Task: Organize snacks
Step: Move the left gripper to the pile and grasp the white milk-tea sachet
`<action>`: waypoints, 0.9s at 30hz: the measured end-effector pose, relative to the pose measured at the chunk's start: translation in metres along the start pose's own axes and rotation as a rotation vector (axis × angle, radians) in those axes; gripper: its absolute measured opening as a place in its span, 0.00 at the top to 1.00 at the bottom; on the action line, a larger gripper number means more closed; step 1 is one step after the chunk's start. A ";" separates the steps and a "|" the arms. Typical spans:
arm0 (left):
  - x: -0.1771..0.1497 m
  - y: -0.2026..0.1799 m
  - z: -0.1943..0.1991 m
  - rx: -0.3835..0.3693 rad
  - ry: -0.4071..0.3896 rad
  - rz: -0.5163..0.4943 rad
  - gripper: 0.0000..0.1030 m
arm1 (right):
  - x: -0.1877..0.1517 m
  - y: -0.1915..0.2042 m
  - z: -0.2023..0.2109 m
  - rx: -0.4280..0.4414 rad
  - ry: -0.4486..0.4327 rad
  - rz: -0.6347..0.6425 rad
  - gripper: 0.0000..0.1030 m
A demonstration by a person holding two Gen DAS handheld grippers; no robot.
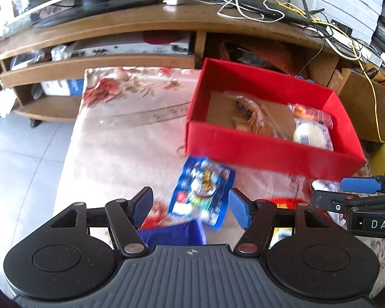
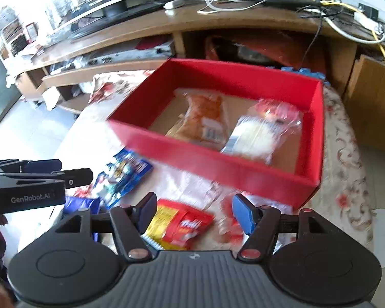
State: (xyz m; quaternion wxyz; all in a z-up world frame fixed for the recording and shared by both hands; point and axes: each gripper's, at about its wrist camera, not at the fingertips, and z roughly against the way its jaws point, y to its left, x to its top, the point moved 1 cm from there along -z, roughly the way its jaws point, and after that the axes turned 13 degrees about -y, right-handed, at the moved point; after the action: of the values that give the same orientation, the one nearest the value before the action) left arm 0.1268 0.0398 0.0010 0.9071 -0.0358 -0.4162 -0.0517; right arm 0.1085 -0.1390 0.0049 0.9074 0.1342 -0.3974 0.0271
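A red box (image 1: 269, 151) (image 2: 213, 164) stands on a floral cloth and holds an orange snack packet (image 2: 202, 118) (image 1: 254, 118) and a white-and-red packet (image 2: 259, 131) (image 1: 310, 128). A blue snack packet (image 1: 202, 192) (image 2: 125, 174) lies in front of the box, right ahead of my open, empty left gripper (image 1: 190, 206). A red-and-yellow packet (image 2: 179, 223) lies between the fingers of my open, empty right gripper (image 2: 195, 211). A dark blue packet (image 1: 174, 233) (image 2: 82, 202) lies just under the left gripper.
A wooden TV stand (image 1: 141, 20) with shelves, cables and a router runs along the back. Grey tiled floor (image 1: 18, 154) lies to the left. A brown cardboard box (image 1: 367, 102) stands right of the red box.
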 end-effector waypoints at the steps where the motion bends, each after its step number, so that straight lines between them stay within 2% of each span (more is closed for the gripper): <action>1: -0.004 0.003 0.004 0.006 0.001 0.003 0.28 | -0.003 0.003 0.001 0.007 0.004 0.005 0.39; 9: -0.041 0.038 0.025 0.073 0.078 0.070 0.28 | -0.020 0.028 0.002 0.065 0.044 0.068 0.39; 16: -0.060 0.060 0.021 0.144 0.138 0.112 0.26 | -0.024 0.043 0.003 0.098 0.056 0.092 0.39; 21: -0.066 0.065 0.017 0.137 0.172 0.149 0.21 | -0.027 0.046 0.004 0.107 0.061 0.096 0.38; 25: -0.082 0.057 0.010 0.126 0.225 0.128 0.17 | -0.030 0.045 0.003 0.106 0.074 0.099 0.38; 27: -0.084 0.054 0.011 0.128 0.216 0.107 0.17 | -0.031 0.044 0.004 0.105 0.077 0.097 0.38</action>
State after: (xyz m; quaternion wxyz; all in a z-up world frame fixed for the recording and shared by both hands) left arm 0.0702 0.1003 -0.0567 0.9484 0.0059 -0.3163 0.0199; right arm 0.0781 -0.0959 -0.0052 0.9114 0.1609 -0.3661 0.0968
